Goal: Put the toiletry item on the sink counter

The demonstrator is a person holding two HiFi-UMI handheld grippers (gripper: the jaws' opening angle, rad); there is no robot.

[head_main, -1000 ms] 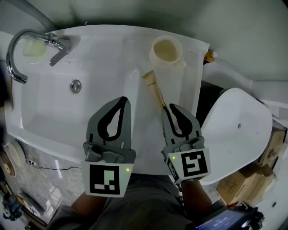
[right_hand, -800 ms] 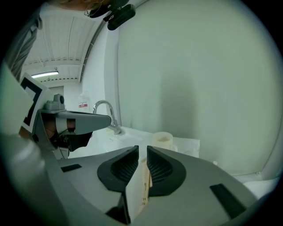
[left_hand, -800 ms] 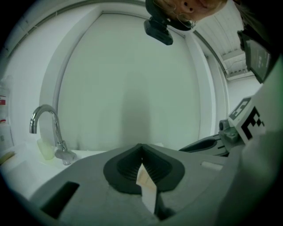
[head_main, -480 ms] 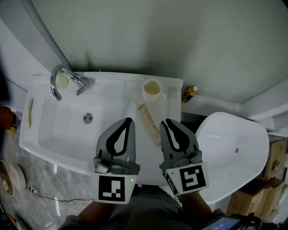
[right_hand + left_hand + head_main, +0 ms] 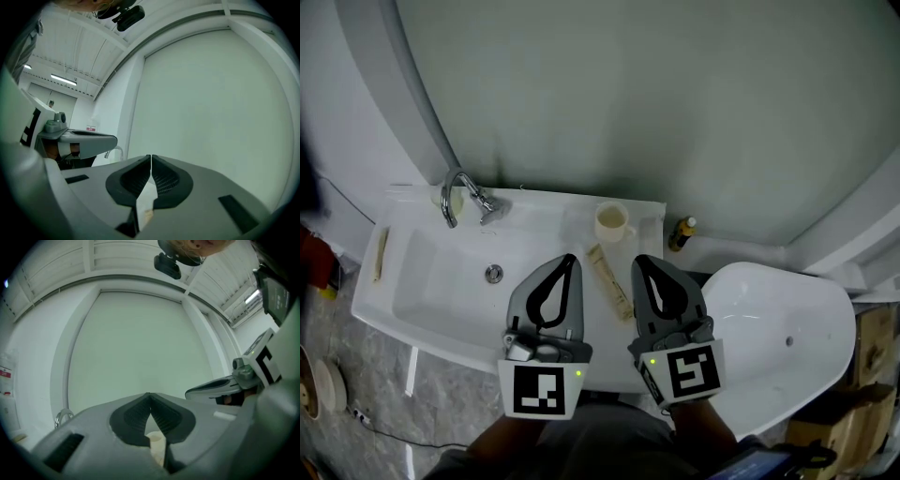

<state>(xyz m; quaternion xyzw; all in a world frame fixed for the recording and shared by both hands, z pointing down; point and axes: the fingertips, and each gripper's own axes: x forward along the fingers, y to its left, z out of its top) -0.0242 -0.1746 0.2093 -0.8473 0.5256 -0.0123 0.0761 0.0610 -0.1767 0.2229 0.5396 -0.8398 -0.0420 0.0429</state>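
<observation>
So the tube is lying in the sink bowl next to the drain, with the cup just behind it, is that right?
Not quite. The head view shows the tube lying on the flat counter to the right of the sink bowl, not in it beside the drain. The cup does stand just behind it.

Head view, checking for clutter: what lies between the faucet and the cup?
Only bare counter between faucet and cup, shown in the head view.
</observation>
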